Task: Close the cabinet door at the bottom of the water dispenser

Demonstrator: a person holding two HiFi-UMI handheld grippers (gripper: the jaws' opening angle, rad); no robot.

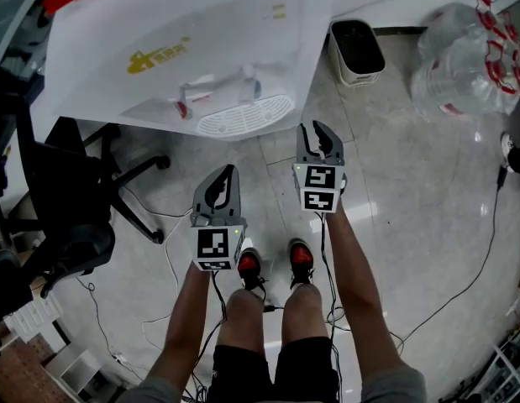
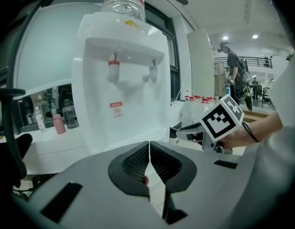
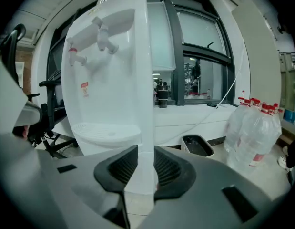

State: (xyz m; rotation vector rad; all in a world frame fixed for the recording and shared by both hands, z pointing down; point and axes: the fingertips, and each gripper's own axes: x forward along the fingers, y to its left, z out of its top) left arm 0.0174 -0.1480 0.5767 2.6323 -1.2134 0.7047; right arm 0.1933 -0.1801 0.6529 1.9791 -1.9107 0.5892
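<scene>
The head view looks steeply down from above the person onto the floor [image 1: 411, 200]; the water dispenser [image 1: 184, 49] fills its upper left. The left gripper view sits low behind the left gripper [image 1: 228, 172] and faces the water dispenser's front at close range. The right gripper view, on the right gripper [image 1: 318, 128], faces its front corner from the right, closer. All three views share the water dispenser; the head and right gripper views share the bin [image 1: 360, 80].

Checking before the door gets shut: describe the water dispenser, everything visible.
The water dispenser is a white, plastic-looking tower standing upright on the tiled floor. An inverted bottle with a red label sits on top. Its recessed front carries two taps, one red-collared, a red sticker below them, and a slotted drip tray. A yellow logo marks the top. Its bottom cabinet door is not visible.
</scene>
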